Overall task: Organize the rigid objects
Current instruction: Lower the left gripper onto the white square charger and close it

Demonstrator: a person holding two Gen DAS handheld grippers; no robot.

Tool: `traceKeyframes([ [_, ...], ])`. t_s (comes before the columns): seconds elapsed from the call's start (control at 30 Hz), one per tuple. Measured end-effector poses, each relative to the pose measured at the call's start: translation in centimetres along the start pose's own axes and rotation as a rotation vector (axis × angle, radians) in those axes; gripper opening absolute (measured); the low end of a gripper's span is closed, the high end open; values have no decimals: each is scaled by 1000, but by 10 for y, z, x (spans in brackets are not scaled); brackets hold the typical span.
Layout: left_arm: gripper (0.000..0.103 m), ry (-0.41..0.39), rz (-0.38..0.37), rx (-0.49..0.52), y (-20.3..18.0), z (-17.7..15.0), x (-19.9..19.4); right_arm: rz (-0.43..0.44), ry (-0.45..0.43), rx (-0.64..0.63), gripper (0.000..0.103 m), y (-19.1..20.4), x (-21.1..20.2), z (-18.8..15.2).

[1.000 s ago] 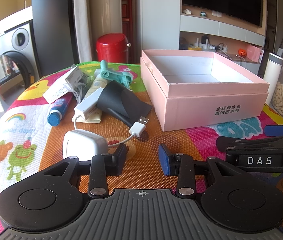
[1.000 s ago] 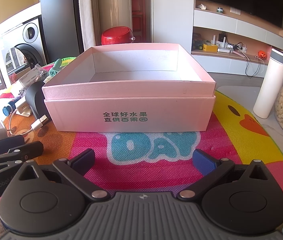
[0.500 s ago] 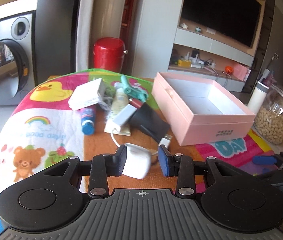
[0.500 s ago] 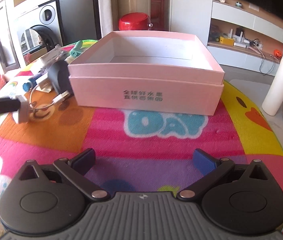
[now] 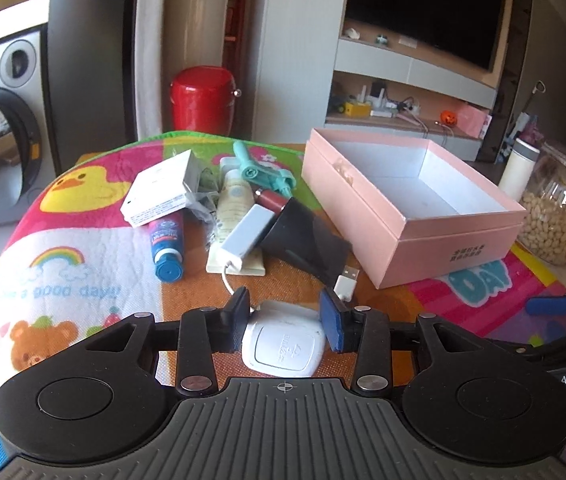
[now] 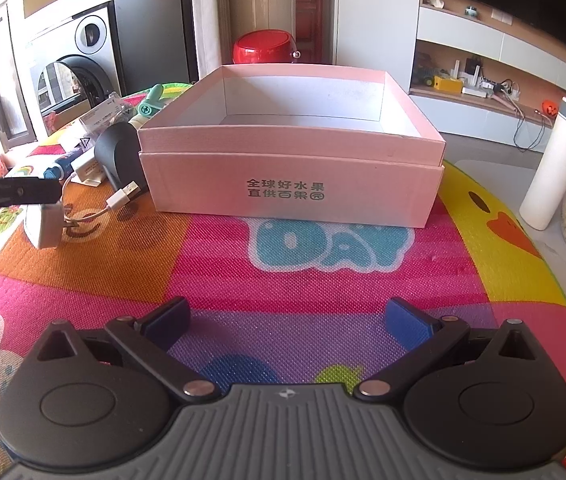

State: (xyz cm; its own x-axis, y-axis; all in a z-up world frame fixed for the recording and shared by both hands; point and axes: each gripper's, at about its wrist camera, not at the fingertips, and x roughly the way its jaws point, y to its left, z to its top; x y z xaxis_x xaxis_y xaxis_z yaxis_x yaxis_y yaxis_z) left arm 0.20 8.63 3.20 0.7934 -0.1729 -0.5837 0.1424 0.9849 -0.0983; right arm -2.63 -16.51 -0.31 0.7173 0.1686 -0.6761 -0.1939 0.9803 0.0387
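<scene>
On a round table covered by a bright cartoon mat (image 6: 323, 280), we hold the left gripper (image 5: 285, 326) clamped on a white charger (image 5: 285, 350), one pad pressed to each of its sides; in the right wrist view the charger (image 6: 45, 224) hangs tilted just above the orange patch of the mat, under the dark fingers of that gripper. A white cable (image 5: 229, 280) runs from the charger toward the pile behind it, and a USB plug (image 5: 346, 278) lies on the mat near the pink box (image 5: 459, 236). Our right gripper (image 6: 287, 322) hovers with its jaws spread wide and nothing between them, facing the long printed side of the box (image 6: 291, 192), which sits open with a bare white floor. To the left of the box lies the clutter waiting to be sorted: a black folded pouch (image 5: 307, 240) touching a white power bank (image 5: 245, 236), a cream tube (image 5: 233, 196), a blue-capped tube (image 5: 167, 244), a white carton (image 5: 161, 190), a teal plastic tool (image 5: 261, 168) and a small dark-red item (image 5: 271, 199) whose kind we cannot tell. At the table's right edge stand a glass jar of nuts (image 5: 559, 216) and a white bottle (image 6: 555, 164); a red bin (image 5: 203, 98) sits on the floor beyond.
</scene>
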Motion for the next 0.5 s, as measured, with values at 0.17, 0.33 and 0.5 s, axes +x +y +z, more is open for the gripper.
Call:
traceKeyframes([
  [0.17, 42, -15, -20, -12, 5, -6, -8, 5, -10, -11, 103, 1, 0, -1],
  [0.33, 42, 13, -88, -7, 5, -6, -9, 10, -20, -13, 103, 1, -1, -3],
  [0.5, 47, 23, -96, 106, -10, -13, -10, 9, -23, -14, 103, 1, -1, -2],
])
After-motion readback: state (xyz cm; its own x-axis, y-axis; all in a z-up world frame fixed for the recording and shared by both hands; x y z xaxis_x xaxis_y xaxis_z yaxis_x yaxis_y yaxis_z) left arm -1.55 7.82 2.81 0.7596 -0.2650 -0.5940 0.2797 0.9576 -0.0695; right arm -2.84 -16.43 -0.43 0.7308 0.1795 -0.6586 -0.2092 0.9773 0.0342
